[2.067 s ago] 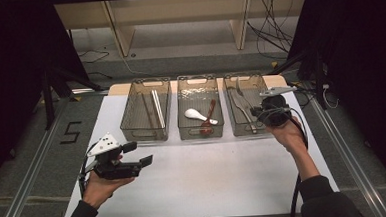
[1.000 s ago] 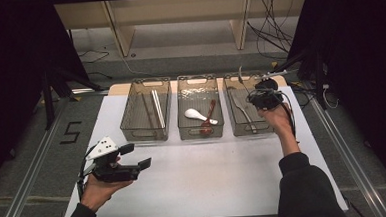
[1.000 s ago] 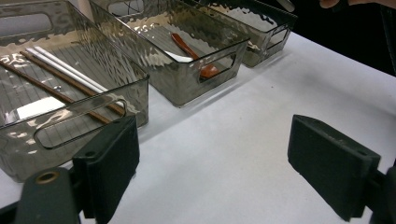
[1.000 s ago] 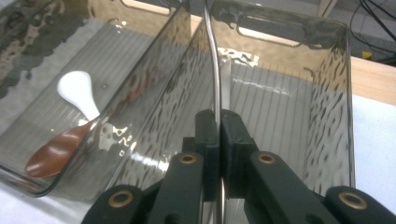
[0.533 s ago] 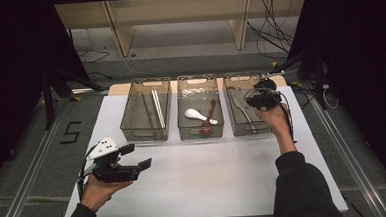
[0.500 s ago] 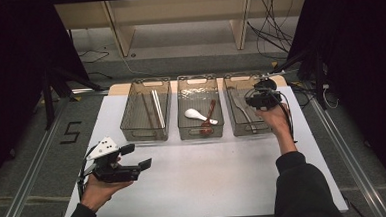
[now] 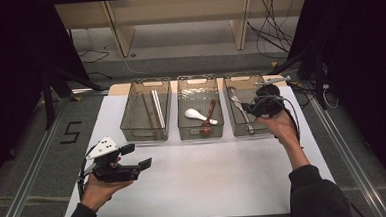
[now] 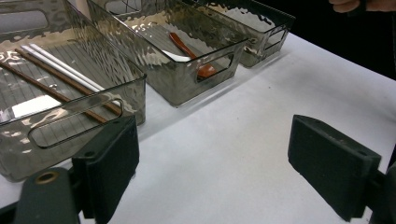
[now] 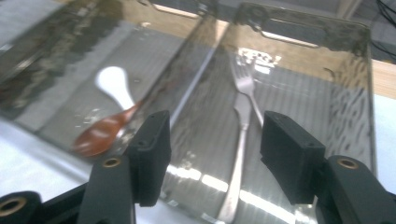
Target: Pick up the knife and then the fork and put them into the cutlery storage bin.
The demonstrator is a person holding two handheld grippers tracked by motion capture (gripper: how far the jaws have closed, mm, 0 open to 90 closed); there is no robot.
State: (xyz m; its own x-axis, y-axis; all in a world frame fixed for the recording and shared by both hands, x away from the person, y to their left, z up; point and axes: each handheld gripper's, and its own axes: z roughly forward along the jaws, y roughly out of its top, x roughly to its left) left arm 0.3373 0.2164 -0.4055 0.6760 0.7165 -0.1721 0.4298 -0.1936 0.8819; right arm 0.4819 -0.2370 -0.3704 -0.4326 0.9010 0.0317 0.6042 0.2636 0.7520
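Fork (image 9: 246, 84) and knife (image 9: 237, 154): one of each, metal. We find them lying flat and side by side, the fork's prongs toward the far end, in the right-hand bin (image 7: 236, 131) of three clear smoky bins set in a row at the far edge of the white table (image 7: 225, 182).

Right gripper (image 9: 215, 154): one, over the near end of that bin. Its jaws have just been opening and stand fairly wide, with nothing between the pads; the cutlery lies below them, untouched.

Middle bin (image 7: 201, 133): two spoons, one white (image 7: 197, 115), one reddish-brown (image 7: 208, 121), crossing near their handles.

Left bin (image 7: 145, 133): we count two brown sticks (image 8: 56, 91) and two white ones (image 8: 60, 70).

Left gripper (image 7: 141, 164): one, held low above the near left of the table, jaws wide and empty.
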